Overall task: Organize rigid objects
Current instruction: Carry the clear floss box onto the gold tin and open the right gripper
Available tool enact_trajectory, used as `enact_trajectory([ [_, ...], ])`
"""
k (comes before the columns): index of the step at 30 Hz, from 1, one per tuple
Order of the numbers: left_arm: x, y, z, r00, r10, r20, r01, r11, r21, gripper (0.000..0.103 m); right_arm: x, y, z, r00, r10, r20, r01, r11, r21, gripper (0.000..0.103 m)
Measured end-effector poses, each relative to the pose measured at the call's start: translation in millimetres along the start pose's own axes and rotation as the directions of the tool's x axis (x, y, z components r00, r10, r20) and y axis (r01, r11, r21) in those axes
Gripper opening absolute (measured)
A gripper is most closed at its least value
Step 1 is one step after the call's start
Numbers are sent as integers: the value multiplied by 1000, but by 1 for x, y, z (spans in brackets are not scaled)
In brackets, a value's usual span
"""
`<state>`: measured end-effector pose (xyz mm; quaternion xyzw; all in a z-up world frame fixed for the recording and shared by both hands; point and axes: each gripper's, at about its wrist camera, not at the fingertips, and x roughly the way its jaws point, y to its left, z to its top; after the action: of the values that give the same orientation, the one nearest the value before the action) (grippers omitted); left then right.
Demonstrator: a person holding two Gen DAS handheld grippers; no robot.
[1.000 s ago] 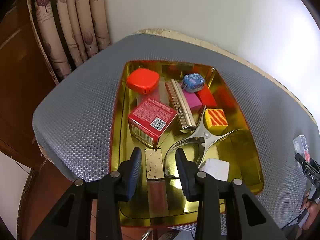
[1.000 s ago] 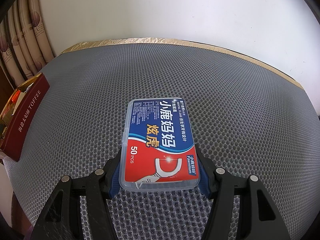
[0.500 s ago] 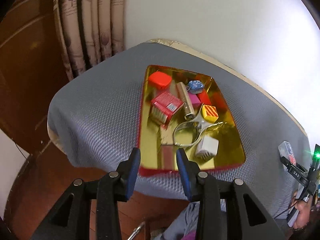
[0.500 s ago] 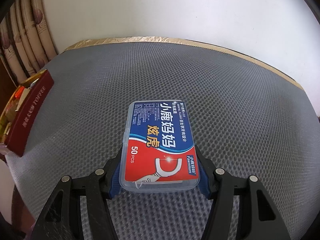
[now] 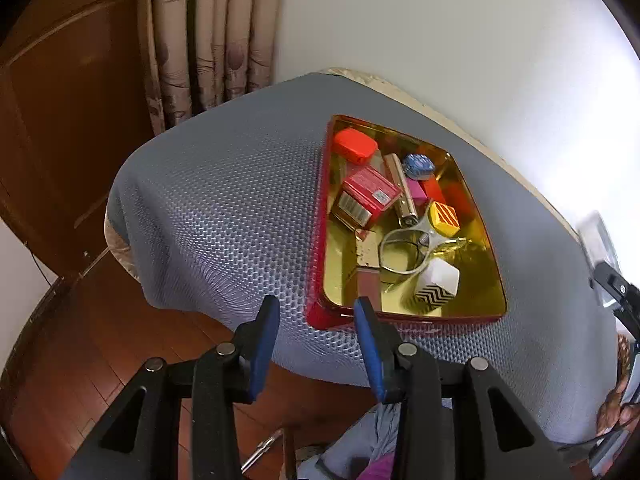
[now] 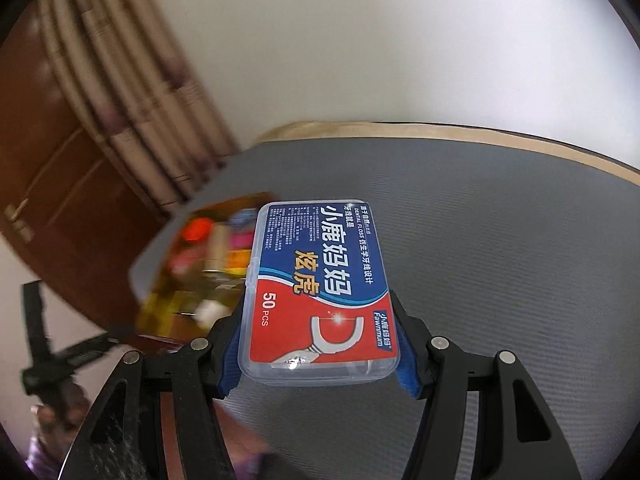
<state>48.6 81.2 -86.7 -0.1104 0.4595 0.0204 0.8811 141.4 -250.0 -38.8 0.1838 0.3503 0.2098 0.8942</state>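
A gold-lined red tin tray (image 5: 404,318) sits on the grey mesh table. It holds a red box (image 5: 366,196), an orange case (image 5: 355,145), a metal tube (image 5: 402,190), a yellow striped cube (image 5: 444,218), a white zigzag cube (image 5: 436,285), a silver tool (image 5: 404,246) and other small items. My left gripper (image 5: 316,334) is open and empty, pulled back above the table's near edge. My right gripper (image 6: 320,354) is shut on a blue-and-red dental floss box (image 6: 320,288), held above the table. The tray shows blurred at left in the right wrist view (image 6: 160,304).
The grey mesh cloth (image 5: 224,208) covers a table against a white wall. A patterned curtain (image 5: 208,32) and a wooden door (image 5: 68,120) stand at the left. Wooden floor (image 5: 100,360) lies below the table's near edge. The other gripper (image 5: 616,296) shows at the right.
My left gripper has backed out of the tray and risen, staying open. My right gripper has lifted the floss box off the table and swung left toward the tray.
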Motion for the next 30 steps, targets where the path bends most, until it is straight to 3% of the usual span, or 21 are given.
enact_trajectory([
  [8,7,1,0,1000,6,-23,-6,1000,1,39,77,68,8,993,51,-103,-59,995,-78,58],
  [13,12,-2,0,999,3,-40,-2,1000,21,39,110,85,-3,989,25,-146,-43,992,-118,58],
  [22,8,-6,2,1000,24,-1,-24,998,54,39,140,101,-18,983,4,-183,-37,983,-179,59],
  [25,7,-4,3,1000,29,11,-30,998,50,39,136,100,-18,985,2,-171,-31,985,-170,64],
  [26,6,-4,3,999,35,14,-36,998,49,39,131,101,-17,989,0,-149,-25,985,-169,68],
  [27,6,-4,4,999,35,15,-36,998,46,40,125,101,-17,992,-12,-128,-10,986,-169,81],
  [30,3,-3,4,999,35,30,-36,999,33,39,97,108,-19,999,-18,-38,11,984,-180,89],
])
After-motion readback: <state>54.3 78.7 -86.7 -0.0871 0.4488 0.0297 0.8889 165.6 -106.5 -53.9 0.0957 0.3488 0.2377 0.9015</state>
